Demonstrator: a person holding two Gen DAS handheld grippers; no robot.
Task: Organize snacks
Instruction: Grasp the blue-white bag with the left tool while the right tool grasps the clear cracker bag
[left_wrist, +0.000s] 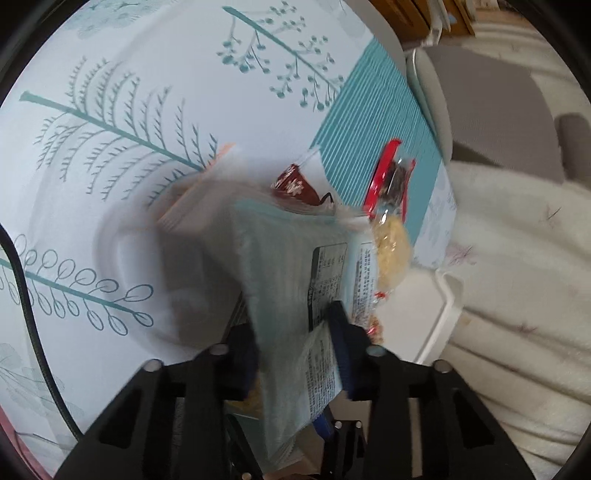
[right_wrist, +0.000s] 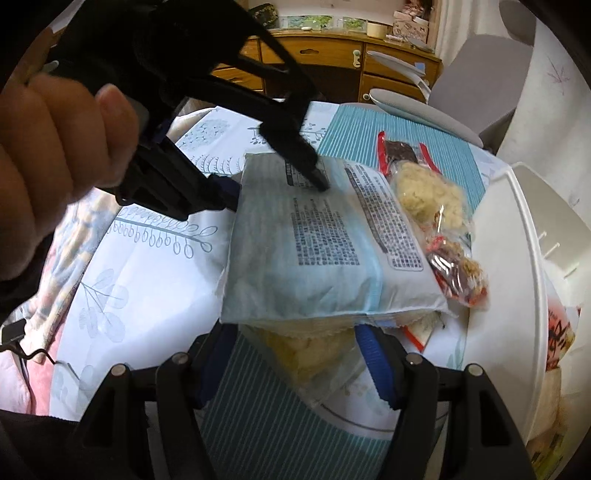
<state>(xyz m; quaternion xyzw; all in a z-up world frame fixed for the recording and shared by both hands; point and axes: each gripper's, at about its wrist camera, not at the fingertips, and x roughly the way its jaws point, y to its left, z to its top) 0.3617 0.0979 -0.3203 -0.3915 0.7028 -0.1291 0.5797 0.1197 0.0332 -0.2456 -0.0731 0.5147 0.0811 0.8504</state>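
Now clamping the left gripper (right_wrist: 273, 184) on the pale-blue snack packet's (right_wrist: 325, 240) far edge, long axis running toward the right gripper (right_wrist: 295, 365). Standing apart just under the packet's near edge, gripping nothing.

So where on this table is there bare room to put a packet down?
Free: the leaf-print tablecloth left of the pale blue packet, beside the left gripper. Crowded: the strip between that packet and the white bin, filled with clear snack bags.

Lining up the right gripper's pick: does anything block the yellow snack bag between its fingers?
Yes: the pale blue packet, pinched by the left gripper, covers the far part of the yellow snack bag; its near end is bare.
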